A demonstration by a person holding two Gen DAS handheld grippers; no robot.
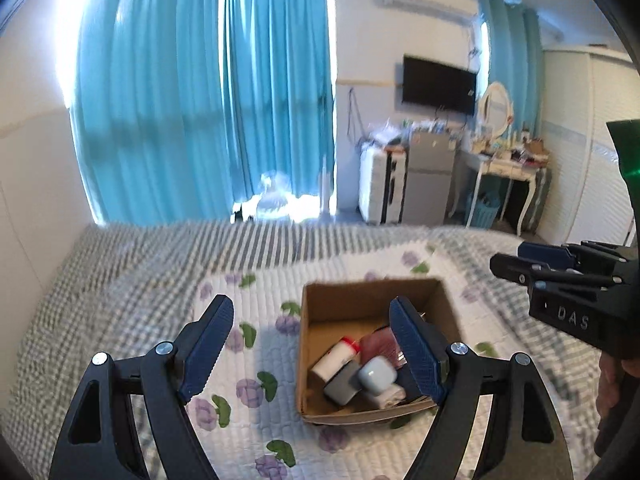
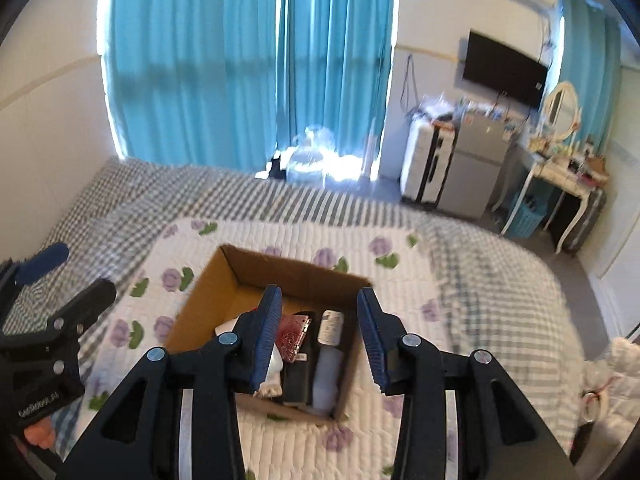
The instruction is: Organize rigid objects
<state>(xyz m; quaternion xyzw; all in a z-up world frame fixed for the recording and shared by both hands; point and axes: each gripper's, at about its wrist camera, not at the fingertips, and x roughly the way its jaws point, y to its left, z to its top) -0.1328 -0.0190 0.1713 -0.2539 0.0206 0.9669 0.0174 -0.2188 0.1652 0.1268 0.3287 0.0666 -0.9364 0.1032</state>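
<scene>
An open cardboard box (image 1: 320, 304) sits on a floral quilt (image 1: 256, 292) on the bed. It holds several small items: a white bottle with a red band (image 1: 336, 356), a grey case (image 1: 340, 386), a pale blue case (image 1: 376, 374) and a dark red item (image 1: 378, 340). My left gripper (image 1: 312, 316) is open and empty above the box's left side. In the right wrist view the box (image 2: 200, 304) holds a red patterned item (image 2: 292, 336) and a white bottle (image 2: 330, 326). My right gripper (image 2: 320, 312) is open and empty over the box. Each gripper shows in the other's view: the right one (image 1: 552, 276), the left one (image 2: 60, 284).
A checked blanket (image 1: 120, 264) covers the bed around the quilt. Blue curtains (image 1: 200, 100) hang behind the bed. A white cabinet, a small fridge (image 1: 430, 172), a dressing table (image 1: 508, 164) with a mirror and a wall television (image 1: 438, 84) stand at the far right.
</scene>
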